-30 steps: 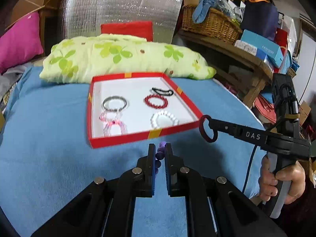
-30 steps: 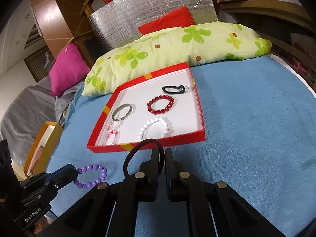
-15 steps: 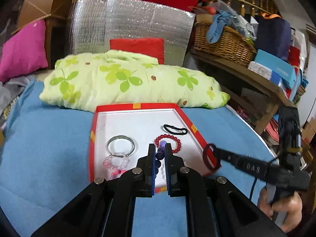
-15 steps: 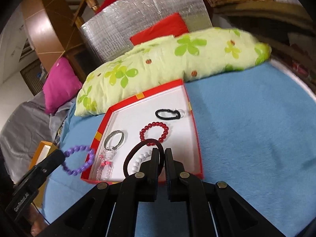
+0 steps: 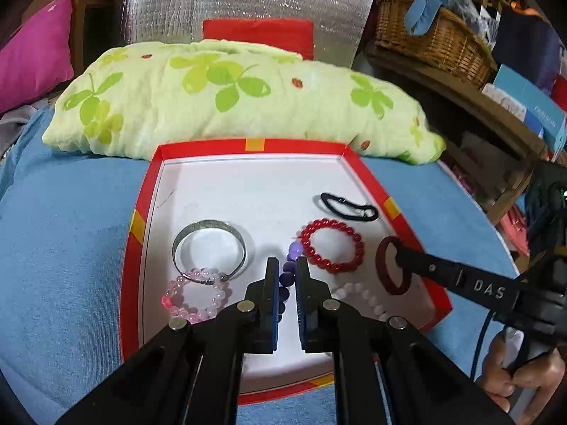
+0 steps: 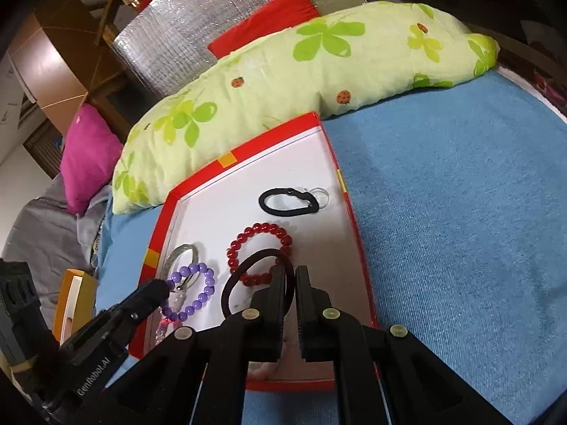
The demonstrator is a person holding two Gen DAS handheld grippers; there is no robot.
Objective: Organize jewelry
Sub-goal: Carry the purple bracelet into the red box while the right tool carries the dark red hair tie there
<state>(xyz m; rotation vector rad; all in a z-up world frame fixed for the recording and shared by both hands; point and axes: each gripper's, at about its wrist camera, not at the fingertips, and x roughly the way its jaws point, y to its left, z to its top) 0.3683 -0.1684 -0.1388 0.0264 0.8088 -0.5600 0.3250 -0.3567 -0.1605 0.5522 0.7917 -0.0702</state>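
Both grippers have advanced from short of the red tray (image 5: 140, 248) to positions over its white floor, and each has kept its load. Left gripper (image 5: 285, 265): fingers narrow, clamped on a purple bead bracelet (image 5: 292, 251); in the right wrist view this bracelet (image 6: 191, 292) hangs as an open loop over the tray's near left part, overlapping the silver bangle (image 5: 209, 246). Right gripper (image 6: 290, 276): fingers nearly together, pinching a dark hair tie (image 6: 255, 279); from the left wrist view the tie (image 5: 391, 265) sits at the finger tips just inside the tray's right wall. Lying on the tray floor: red bead bracelet (image 5: 333, 246) right of centre, black clasp loop (image 5: 349, 207) beyond it toward the far right corner, pink bead bracelet (image 5: 196, 297) near the left wall and touching the bangle, white bead bracelet (image 5: 358, 294) at near right, partly hidden by the left gripper. Tray rests on a blue bedspread (image 6: 460, 230), its far wall against a green floral pillow (image 5: 230, 95). A hand (image 5: 521, 382) grips the right gripper's handle, outside the tray's near right corner.
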